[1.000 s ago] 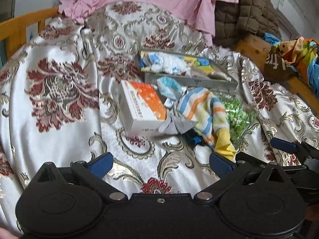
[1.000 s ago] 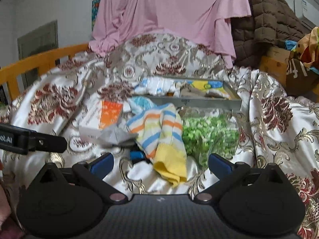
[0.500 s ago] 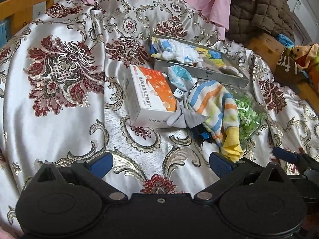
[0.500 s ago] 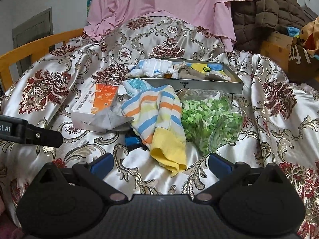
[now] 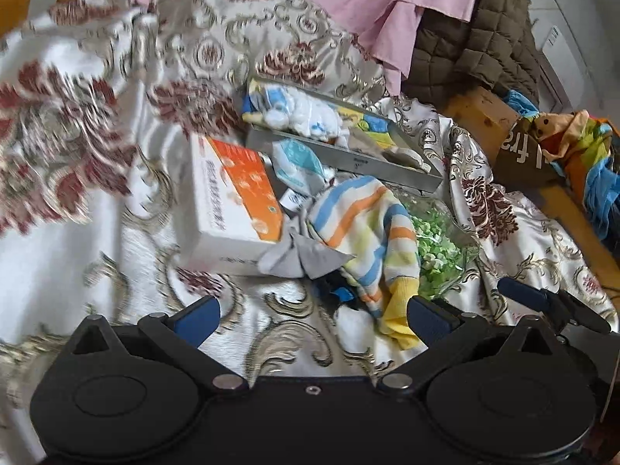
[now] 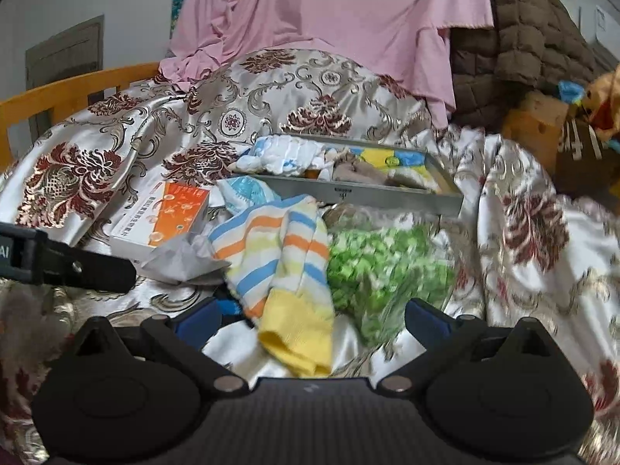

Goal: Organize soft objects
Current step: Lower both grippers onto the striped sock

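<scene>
Both tools spread wide and empty: left gripper (image 5: 312, 319) low over the brocade bedspread (image 5: 77, 232), right gripper (image 6: 312, 319) straddling the yellow cuff of the striped sock (image 6: 286, 267), likely the next pick. Sock lies draped between the orange-and-white box (image 6: 170, 213) and a clear bag of green pieces (image 6: 383, 267), just in front of the metal tray (image 6: 387, 195). Tray already holds other small socks, so it reads as the collection spot.

Soft, even daylight; motion blur smears edges, fisheye bends the corners.
</scene>
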`<action>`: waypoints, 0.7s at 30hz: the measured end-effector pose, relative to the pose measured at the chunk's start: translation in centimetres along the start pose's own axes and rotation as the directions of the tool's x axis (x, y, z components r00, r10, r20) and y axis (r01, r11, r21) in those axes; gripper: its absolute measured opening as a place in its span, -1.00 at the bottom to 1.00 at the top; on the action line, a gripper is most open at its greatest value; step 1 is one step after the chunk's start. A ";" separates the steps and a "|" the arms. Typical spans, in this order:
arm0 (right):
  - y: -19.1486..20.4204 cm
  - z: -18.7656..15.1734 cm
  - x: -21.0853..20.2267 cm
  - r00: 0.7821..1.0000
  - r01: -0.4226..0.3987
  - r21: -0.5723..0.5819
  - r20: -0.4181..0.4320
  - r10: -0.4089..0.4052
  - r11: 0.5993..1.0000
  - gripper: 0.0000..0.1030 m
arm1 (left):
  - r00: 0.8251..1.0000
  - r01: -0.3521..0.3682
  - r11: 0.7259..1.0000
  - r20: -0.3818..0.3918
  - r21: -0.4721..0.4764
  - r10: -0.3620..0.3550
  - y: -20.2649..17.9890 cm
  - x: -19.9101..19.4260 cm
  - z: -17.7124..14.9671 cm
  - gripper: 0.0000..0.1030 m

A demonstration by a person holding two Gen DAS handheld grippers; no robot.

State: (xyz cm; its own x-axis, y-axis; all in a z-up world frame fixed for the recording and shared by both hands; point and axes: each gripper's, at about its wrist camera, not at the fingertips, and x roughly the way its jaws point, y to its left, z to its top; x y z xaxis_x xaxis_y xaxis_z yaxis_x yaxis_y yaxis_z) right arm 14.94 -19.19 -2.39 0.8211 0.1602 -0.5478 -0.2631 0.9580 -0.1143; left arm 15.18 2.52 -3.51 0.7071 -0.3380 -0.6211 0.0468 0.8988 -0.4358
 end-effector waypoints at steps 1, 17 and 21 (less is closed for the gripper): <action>-0.1 0.1 0.2 1.000 0.007 -0.020 0.011 -0.006 1.000 0.99 | 1.000 0.008 1.000 -0.009 -0.019 -0.008 0.1 0.5 0.1 0.98; -0.4 1.1 4.2 0.996 -0.057 -0.163 0.054 0.066 0.985 0.99 | 1.000 0.014 0.984 0.018 -0.177 -0.011 0.6 5.1 0.8 0.98; 0.1 0.9 5.5 0.997 -0.055 -0.214 0.049 0.067 0.975 0.99 | 0.999 0.050 0.977 0.020 -0.209 -0.046 0.8 5.8 0.9 0.97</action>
State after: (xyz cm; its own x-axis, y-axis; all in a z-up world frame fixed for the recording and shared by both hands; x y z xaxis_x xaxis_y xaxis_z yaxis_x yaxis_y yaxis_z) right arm 19.86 -17.95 -4.61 0.8256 0.2359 -0.5126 -0.4102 0.8747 -0.2581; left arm 19.94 1.51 -6.85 0.7184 -0.3735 -0.5869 -0.0665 0.8030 -0.5923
